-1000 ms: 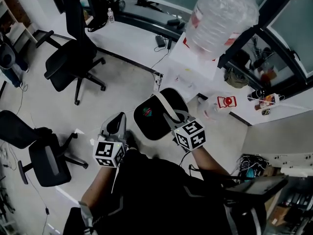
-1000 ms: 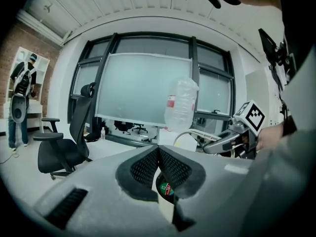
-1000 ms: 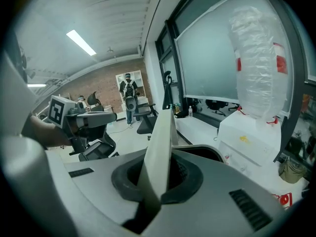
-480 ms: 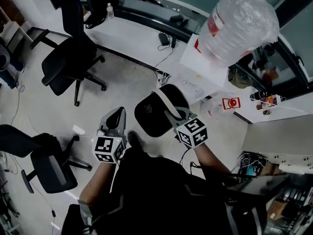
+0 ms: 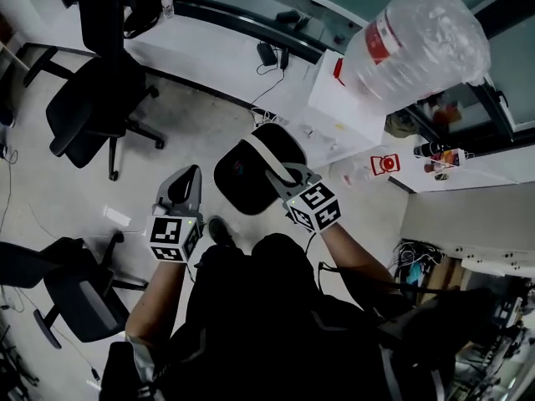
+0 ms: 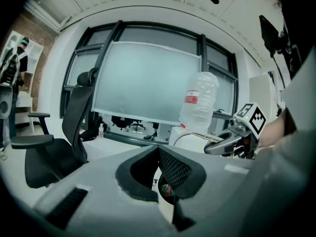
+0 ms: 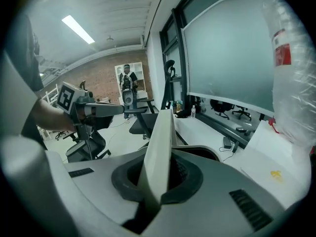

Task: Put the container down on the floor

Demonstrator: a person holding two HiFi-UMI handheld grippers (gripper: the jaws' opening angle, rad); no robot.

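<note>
The container (image 5: 242, 178) is a black round tub with a red and green mark and a white strap handle (image 5: 269, 164). It hangs in the air over the pale floor, in front of the person's legs. My right gripper (image 5: 291, 186) is shut on that handle, which runs as a white band (image 7: 159, 154) up between its jaws. My left gripper (image 5: 189, 180) hangs apart to the left of the tub, shut with nothing in it. Past its closed jaws (image 6: 158, 149) a bit of the container (image 6: 168, 190) shows below, and the right gripper (image 6: 229, 142) shows at right.
A big clear water bottle (image 5: 422, 40) stands on a white cabinet (image 5: 351, 107) just right of the container. Black office chairs (image 5: 88, 107) (image 5: 71, 278) stand to the left. A long white desk (image 5: 205, 53) with cables runs along the window. A person (image 7: 127, 83) stands far off.
Both grippers and the hanging container have drifted a little up and left in the head view as the view shifted. The right gripper's hold on the handle is unchanged.
</note>
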